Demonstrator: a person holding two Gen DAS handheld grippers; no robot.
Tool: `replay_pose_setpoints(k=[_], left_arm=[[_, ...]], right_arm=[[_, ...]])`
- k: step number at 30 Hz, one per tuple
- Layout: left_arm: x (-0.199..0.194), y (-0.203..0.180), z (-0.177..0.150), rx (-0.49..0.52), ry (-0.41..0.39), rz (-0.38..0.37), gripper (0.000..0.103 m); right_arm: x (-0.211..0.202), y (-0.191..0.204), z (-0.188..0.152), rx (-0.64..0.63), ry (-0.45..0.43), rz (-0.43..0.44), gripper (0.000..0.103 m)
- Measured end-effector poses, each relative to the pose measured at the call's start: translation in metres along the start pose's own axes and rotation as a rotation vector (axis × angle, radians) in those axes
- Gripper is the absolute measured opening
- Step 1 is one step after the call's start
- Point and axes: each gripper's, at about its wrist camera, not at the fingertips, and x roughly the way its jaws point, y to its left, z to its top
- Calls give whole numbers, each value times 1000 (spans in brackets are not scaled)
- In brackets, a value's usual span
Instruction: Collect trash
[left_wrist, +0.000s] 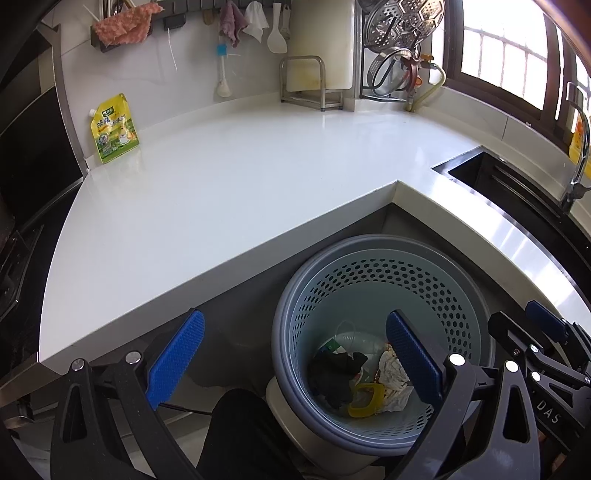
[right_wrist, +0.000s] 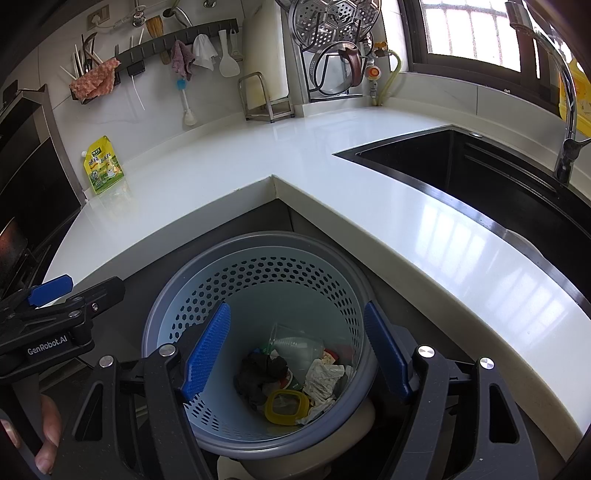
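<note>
Blue ribbed pads line both grippers, and both stand wide apart with nothing between them. The left gripper (left_wrist: 295, 358) hangs over the near edge of the white countertop (left_wrist: 221, 192), its 2 pads parted so far that one sits in front of the counter's front face and the other above the trash basket (left_wrist: 369, 280); neither pad touches anything. The right gripper (right_wrist: 295, 354) points down into the same pale blue perforated basket (right_wrist: 258, 280), its jaws spread about as wide as the basket's opening, empty and clear of the rim as far as the view shows. The basket stands on the floor in the inside corner of the L-shaped counter, below the counter edge. In its bottom lie the collected scraps: a clear plastic cup (right_wrist: 291, 341) on its side, a black crumpled piece (right_wrist: 262, 373), crumpled white paper (right_wrist: 323, 380) and a yellow plastic ring (right_wrist: 286, 406), all touching in one heap. On the counter, a yellow-green pouch (right_wrist: 103, 166) stands upright against the wall, well apart from the basket. A dark sink (right_wrist: 480, 173) is set into the counter to the right.
</note>
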Motion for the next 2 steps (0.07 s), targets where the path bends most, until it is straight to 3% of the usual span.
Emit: replay_pose_setpoints(k=[2], left_arm=[[0,1,0,-2,2,-1,97]], right_arm=[[0,0,0,0,-1,0,72]])
